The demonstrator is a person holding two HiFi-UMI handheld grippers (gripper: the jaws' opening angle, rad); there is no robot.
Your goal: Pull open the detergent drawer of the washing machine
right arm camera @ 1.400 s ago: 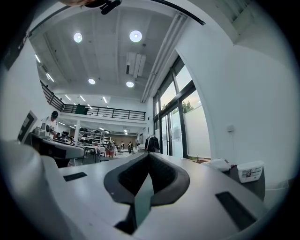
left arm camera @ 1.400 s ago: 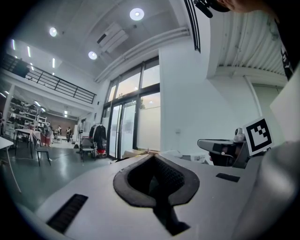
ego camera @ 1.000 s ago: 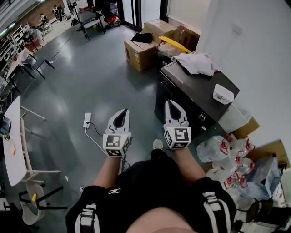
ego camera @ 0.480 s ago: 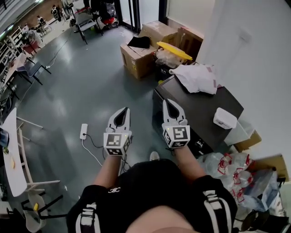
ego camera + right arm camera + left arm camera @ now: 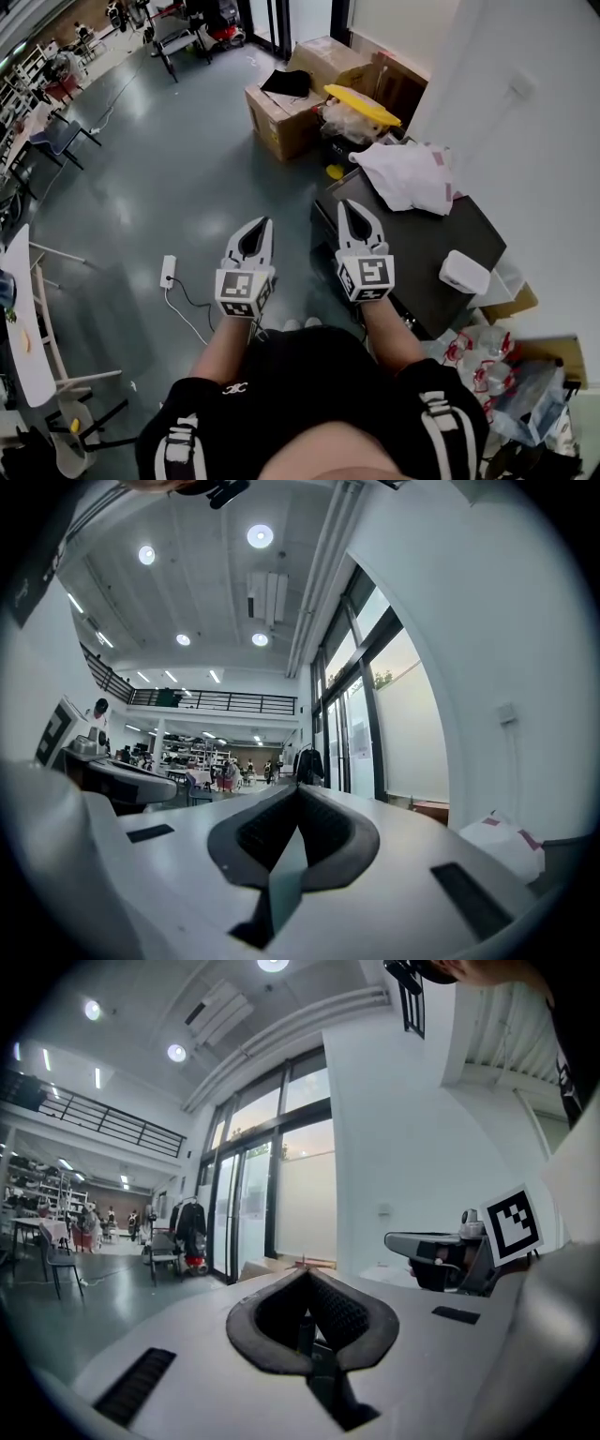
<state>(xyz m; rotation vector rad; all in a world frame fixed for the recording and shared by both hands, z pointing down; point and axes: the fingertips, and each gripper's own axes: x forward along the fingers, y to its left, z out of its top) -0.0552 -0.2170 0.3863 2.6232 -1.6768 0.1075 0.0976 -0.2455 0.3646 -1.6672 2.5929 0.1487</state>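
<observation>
Task is not starting yet as far as the frames show. In the head view the black box-shaped washing machine point(image 5: 427, 242) is sitting at about 3 o'clock from the grippers, with its front face running along its lower-left edge. The detergent drawer is on that front somewhere, but it is too foreshortened to pick out, and nothing looks pulled out. Left to do, judging from this: get to the front panel, find the drawer, grip its edge and pull.

A crumpled white plastic bag with pink print point(image 5: 408, 175) is lying on the machine top at 12 o'clock of it. A small white rectangular box point(image 5: 463, 272) is sitting at its 4 o'clock corner. Brown cardboard boxes point(image 5: 281, 117) are standing on the grey floor beyond, at 12 o'clock. A white power strip point(image 5: 168, 272) is lying on the floor at 9 o'clock.

The left gripper point(image 5: 265, 222) is hanging over bare floor, well apart from the machine. In its own view its jaws point(image 5: 305, 1273) are meeting at the tips with nothing between them.

The right gripper point(image 5: 345, 202) is overlapping the machine's front edge in the head view, and contact cannot be told. In its own view the jaws point(image 5: 298, 788) are pressed together the same way, gripping nothing, with only open room ahead.
</observation>
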